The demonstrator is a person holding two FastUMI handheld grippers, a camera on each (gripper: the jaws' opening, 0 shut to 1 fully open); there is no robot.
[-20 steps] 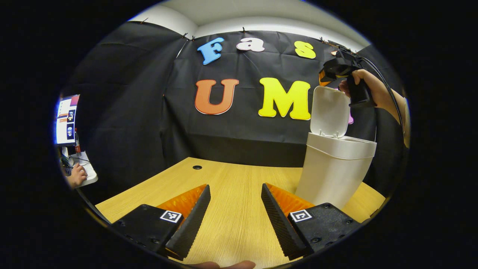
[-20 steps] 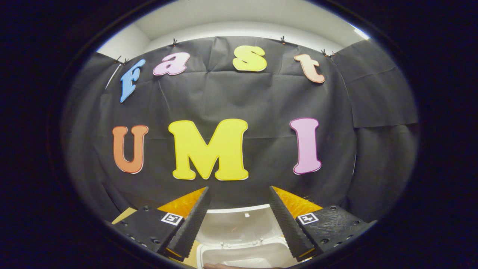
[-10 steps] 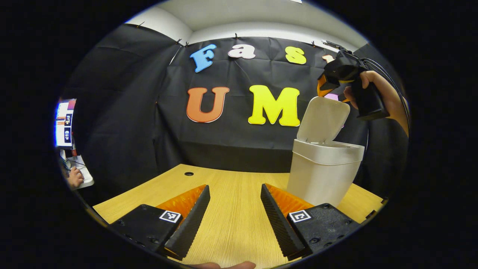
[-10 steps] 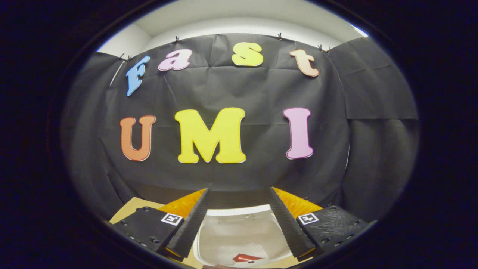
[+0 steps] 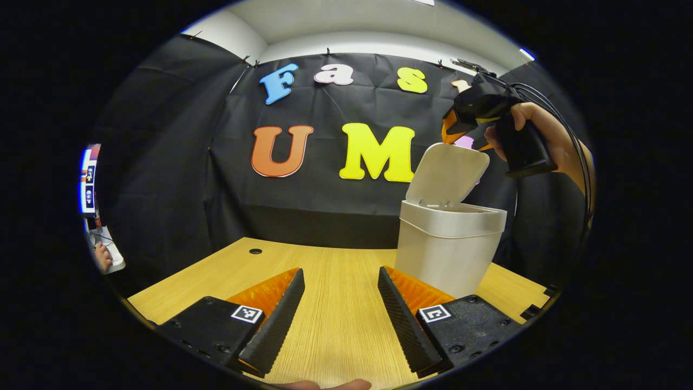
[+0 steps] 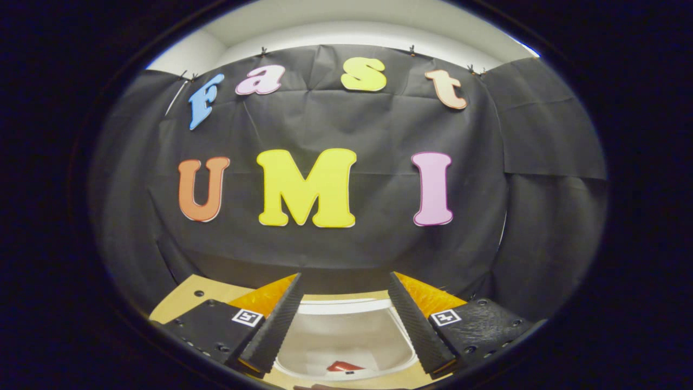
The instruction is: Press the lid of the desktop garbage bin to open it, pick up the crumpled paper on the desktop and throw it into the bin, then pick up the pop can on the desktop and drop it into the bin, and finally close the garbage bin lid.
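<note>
The white desktop bin (image 5: 446, 254) stands on the wooden table (image 5: 335, 271), to the right of and beyond my left gripper (image 5: 338, 319), which is open with nothing between its fingers. The bin's lid (image 5: 445, 174) is raised and leans forward over the opening. A hand holds my right gripper (image 5: 461, 135) just above the lid's top edge; whether it touches the lid I cannot tell. In the right gripper view, that gripper (image 6: 344, 325) is open, and the white bin (image 6: 346, 338) lies below its fingers with a small red patch (image 6: 345, 366) low inside.
A cable hole (image 5: 255, 251) sits in the table's far left part. Black cloth walls close the back and sides. At the far left edge are a lit screen (image 5: 89, 181) and a person's hand (image 5: 102, 255). The table's right edge (image 5: 533, 310) runs behind the bin.
The lid has tipped from upright to leaning forward. The right gripper has moved down toward its top edge. The bin has shifted left in the left gripper view.
</note>
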